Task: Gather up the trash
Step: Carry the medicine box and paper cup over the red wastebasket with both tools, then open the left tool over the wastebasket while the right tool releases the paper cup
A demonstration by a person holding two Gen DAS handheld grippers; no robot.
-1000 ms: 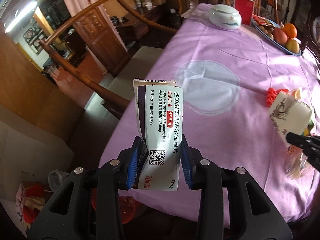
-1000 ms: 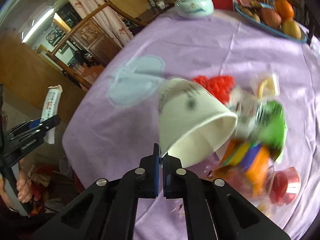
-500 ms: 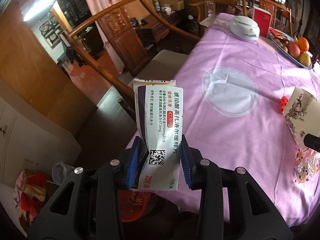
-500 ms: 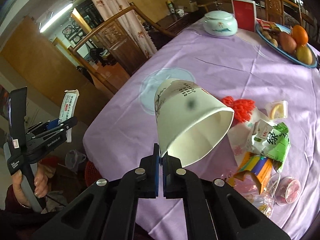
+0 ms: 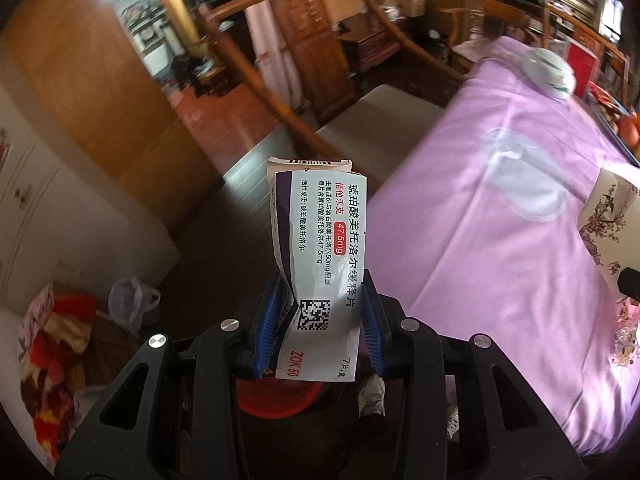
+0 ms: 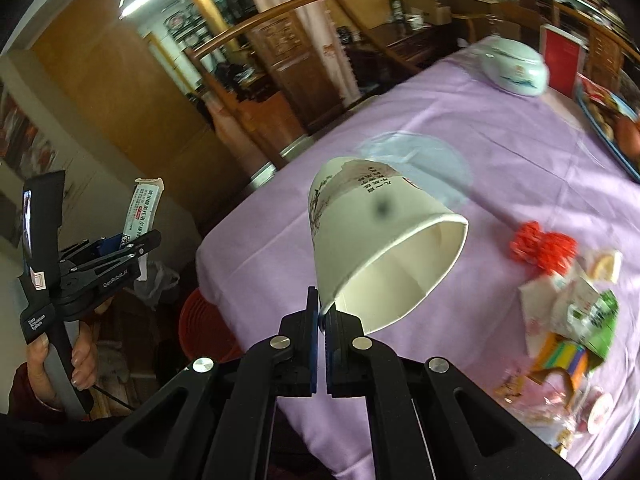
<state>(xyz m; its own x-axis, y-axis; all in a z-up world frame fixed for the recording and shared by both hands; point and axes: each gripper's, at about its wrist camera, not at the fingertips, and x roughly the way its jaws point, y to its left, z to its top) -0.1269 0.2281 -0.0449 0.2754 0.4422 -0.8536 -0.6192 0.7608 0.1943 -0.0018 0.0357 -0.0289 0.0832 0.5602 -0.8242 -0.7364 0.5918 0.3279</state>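
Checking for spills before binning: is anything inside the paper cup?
The paper cup, pinched at its rim by the right gripper, looks empty: bare white walls show. Its bottom is shadowed, so dregs cannot be ruled out.

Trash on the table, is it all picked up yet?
Not yet. Nothing visibly binned so far. The left gripper holds a medicine box, and the right gripper pinches a paper cup. Wrappers and a red scrap lie on the table.
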